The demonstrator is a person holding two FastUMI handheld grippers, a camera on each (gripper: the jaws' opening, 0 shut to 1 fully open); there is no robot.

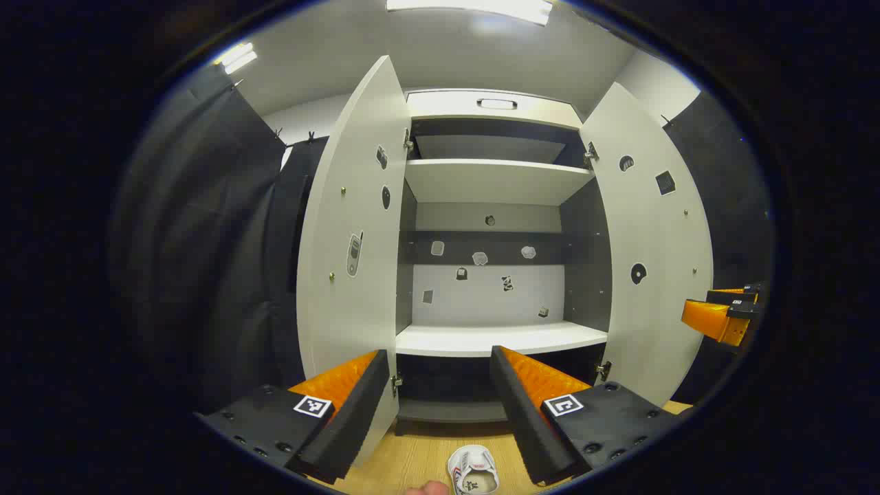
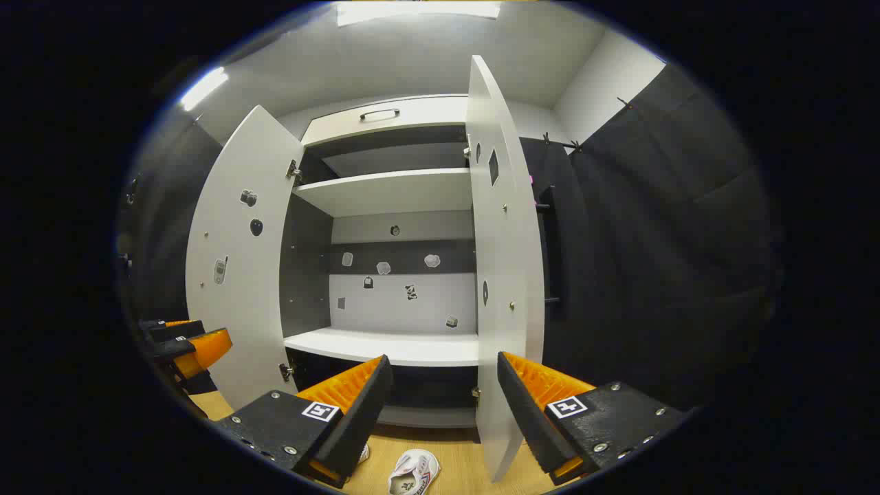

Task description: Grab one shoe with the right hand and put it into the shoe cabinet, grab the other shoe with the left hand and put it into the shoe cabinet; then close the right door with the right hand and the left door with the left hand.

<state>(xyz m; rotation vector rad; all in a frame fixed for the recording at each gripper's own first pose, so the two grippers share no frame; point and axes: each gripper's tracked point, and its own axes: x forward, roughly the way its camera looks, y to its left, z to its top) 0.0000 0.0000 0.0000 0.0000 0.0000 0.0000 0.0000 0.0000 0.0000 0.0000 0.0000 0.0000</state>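
Shoe cabinet (image 1: 491, 179) stands with both doors open; left gripper (image 1: 434, 412) and right gripper (image 2: 440, 412) have fingers spread, pinching nothing; the right gripper view shows a second shoe (image 2: 362, 453) beside the white shoe (image 2: 413, 473) on the floor.

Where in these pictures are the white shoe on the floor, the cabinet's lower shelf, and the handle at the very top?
white shoe (image 2: 412, 473), right gripper view, on its upper.
lower shelf (image 1: 498, 339), left gripper view, on its top surface.
top handle (image 1: 496, 104), left gripper view, on its bar.
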